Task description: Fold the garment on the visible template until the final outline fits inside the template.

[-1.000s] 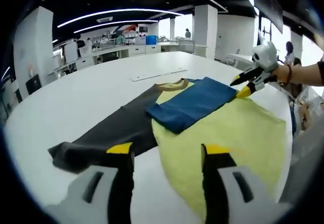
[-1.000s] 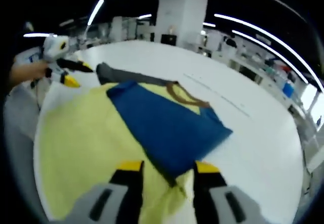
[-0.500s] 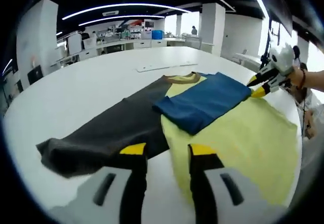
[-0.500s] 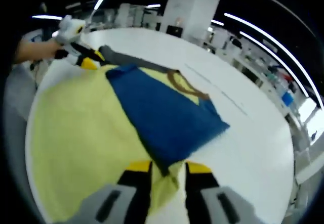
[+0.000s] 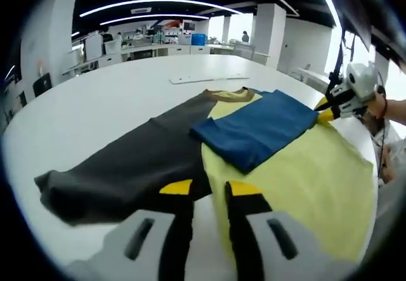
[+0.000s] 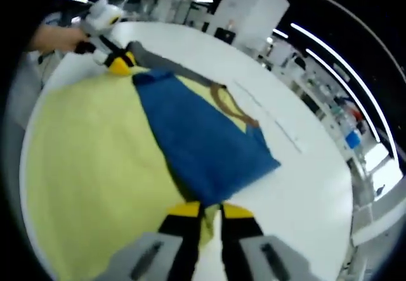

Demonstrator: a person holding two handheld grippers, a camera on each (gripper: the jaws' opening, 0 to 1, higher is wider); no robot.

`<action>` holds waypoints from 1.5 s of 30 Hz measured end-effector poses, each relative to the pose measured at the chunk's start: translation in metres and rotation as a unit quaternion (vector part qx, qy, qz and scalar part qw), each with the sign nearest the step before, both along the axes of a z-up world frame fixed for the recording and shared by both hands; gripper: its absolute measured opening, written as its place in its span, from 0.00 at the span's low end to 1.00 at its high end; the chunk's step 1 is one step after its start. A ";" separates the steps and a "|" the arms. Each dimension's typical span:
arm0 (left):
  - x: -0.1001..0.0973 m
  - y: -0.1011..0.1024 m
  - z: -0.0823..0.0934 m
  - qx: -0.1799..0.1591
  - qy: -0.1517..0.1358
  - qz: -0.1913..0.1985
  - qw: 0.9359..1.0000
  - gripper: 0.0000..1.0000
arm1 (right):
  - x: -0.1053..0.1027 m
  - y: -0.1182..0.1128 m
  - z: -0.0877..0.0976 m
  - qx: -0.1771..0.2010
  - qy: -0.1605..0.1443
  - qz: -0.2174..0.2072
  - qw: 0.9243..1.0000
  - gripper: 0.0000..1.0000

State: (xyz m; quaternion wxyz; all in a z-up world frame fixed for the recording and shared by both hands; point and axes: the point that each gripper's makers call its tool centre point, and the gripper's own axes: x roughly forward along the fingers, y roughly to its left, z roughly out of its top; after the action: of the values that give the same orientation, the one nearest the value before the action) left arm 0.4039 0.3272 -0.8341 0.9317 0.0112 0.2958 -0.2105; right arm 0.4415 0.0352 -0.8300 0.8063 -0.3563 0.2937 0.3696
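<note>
- Left gripper (image 5: 205, 189): jaws nearly closed on the near hem where the garment's grey panel (image 5: 127, 163) meets the yellow panel (image 5: 298, 173).
- Right gripper (image 6: 203, 210): nearly closed at the blue folded sleeve's (image 6: 203, 141) corner.
- Garment flat on the white bench (image 5: 114, 97).
- Confirm fabric caught, then lift both edges evenly.

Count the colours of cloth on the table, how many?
3: grey cloth on the left, yellow cloth on the right, blue cloth lying folded on top between them.
</note>
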 end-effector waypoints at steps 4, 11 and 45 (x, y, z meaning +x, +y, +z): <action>-0.002 -0.005 -0.001 -0.003 0.010 -0.007 1.000 0.08 | -0.001 0.000 0.000 -0.002 -0.003 0.004 1.000 0.01; 0.001 -0.005 -0.003 0.002 0.018 -0.001 1.000 0.06 | 0.001 -0.006 -0.002 -0.010 -0.006 0.004 1.000 0.00; 0.006 0.003 -0.001 -0.025 0.028 0.041 0.998 0.23 | 0.002 -0.027 -0.003 0.146 0.082 -0.138 0.976 0.21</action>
State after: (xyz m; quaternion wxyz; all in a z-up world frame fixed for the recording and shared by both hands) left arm 0.4097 0.3301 -0.8352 0.9307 -0.0303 0.3170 -0.1798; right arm 0.4438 0.0087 -0.8329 0.8660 -0.1595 0.3483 0.3215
